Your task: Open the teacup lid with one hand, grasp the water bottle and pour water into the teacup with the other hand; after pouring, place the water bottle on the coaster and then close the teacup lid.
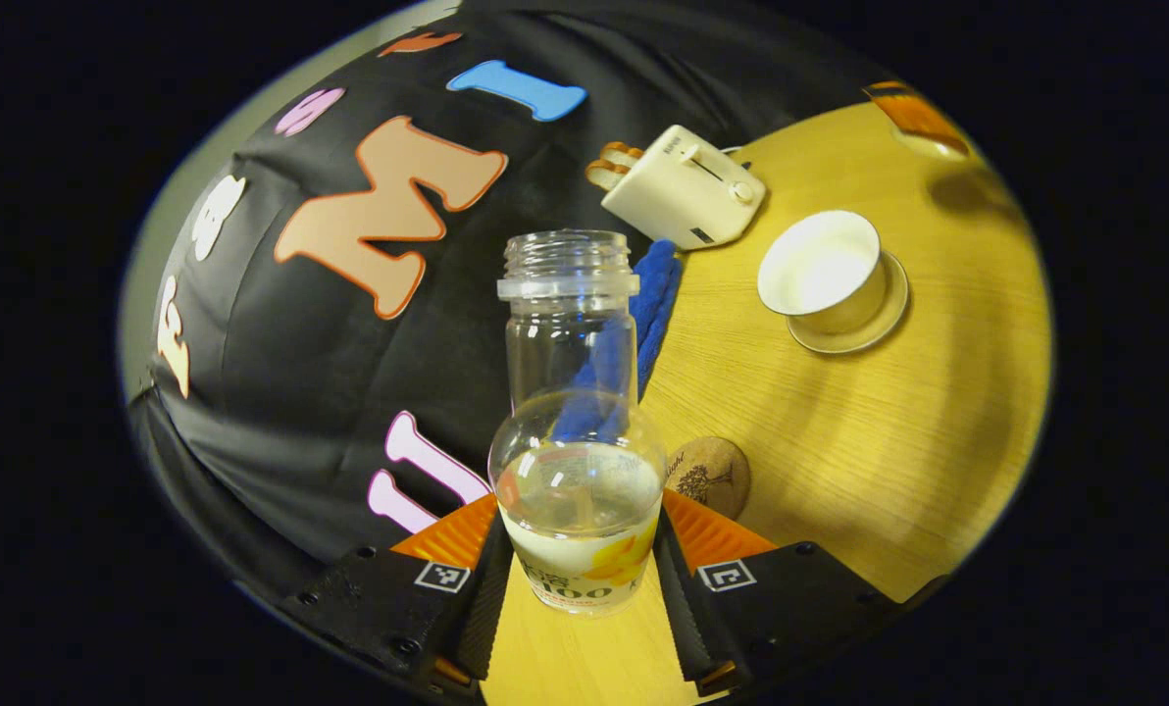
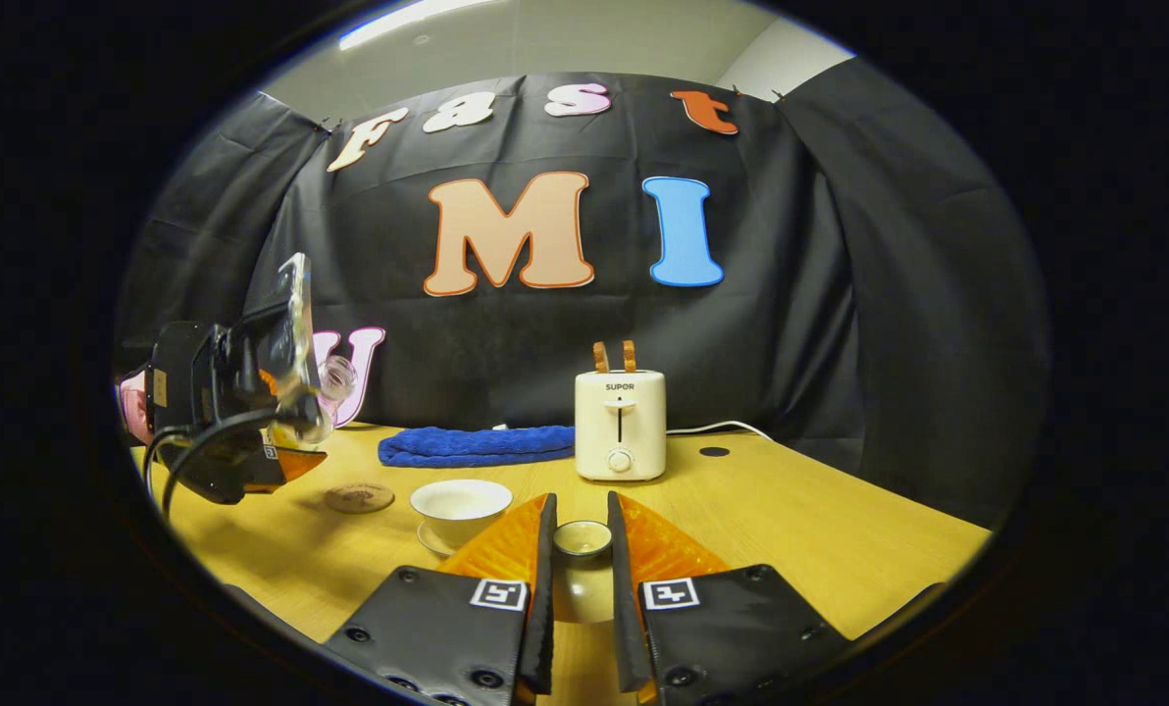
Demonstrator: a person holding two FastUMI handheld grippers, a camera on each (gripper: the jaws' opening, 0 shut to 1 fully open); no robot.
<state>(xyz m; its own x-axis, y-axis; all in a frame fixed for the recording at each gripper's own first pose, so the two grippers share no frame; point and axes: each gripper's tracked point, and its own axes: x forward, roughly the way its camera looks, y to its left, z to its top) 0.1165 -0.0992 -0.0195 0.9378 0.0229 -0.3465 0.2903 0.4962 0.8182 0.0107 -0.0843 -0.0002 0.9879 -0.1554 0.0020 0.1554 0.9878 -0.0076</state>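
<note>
My left gripper (image 1: 580, 510) is shut on the clear water bottle (image 1: 575, 431), which has no cap and holds a little water in its base. In the right gripper view that left gripper (image 2: 251, 392) hangs at the left, above the table, with the water bottle (image 2: 334, 378) tipped so its neck points right. The white teacup (image 1: 825, 270) stands uncovered on its saucer; the teacup (image 2: 460, 505) sits below and right of the bottle's mouth. My right gripper (image 2: 579, 520) is shut on the small round teacup lid (image 2: 583, 537). The brown coaster (image 1: 707, 476) lies bare, and this coaster (image 2: 359, 497) is left of the cup.
A cream toaster (image 2: 620, 424) with two slices in it stands at the back of the wooden table (image 2: 790, 529), its cable trailing right. A folded blue towel (image 2: 477, 444) lies left of it along the cloth wall. A small dark spot (image 2: 713, 451) marks the table right of the toaster.
</note>
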